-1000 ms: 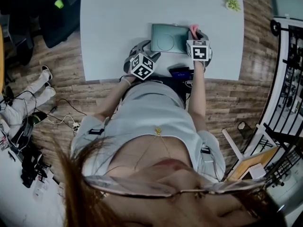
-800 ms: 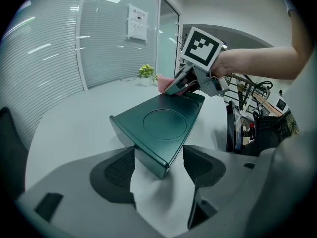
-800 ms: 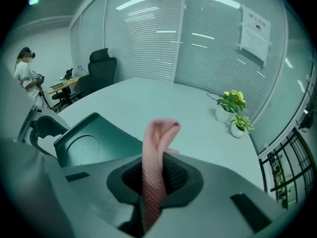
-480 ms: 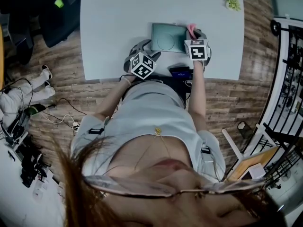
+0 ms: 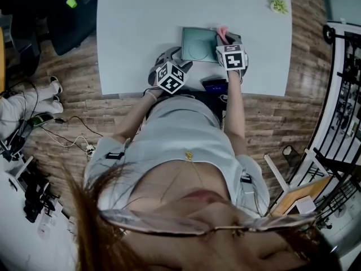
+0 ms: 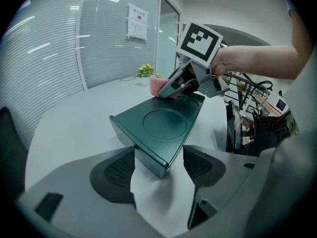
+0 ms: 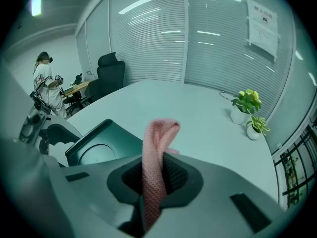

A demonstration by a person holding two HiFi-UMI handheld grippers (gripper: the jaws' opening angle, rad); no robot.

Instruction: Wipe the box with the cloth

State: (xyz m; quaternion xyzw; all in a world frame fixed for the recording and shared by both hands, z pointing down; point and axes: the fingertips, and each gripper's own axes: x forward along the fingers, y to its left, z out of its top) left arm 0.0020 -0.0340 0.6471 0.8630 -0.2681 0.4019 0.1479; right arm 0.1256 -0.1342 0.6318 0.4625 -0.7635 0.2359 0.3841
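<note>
Cloth (image 7: pixel 161 133) pinched in right hand-held gripper (image 7: pixel 156 176) — touching box (image 6: pixel 161 125) edge.

Left gripper (image 6: pixel 158 168) jaws spread apart, a corner of the box (image 6: pixel 161 125) between them, right gripper (image 7: pixel 159 177) jaws clamped on the cloth (image 7: pixel 158 148), right forearm (image 5: pixel 234 109) stretched forward, left arm (image 5: pixel 132 123) bent.

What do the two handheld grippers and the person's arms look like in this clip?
The left gripper and right gripper are grey moulded plastic with broad jaws lined by dark textured pads. Each carries a white cube printed with black square markers. The person wears a pale short-sleeved top, leaving the forearms uncovered.
</note>
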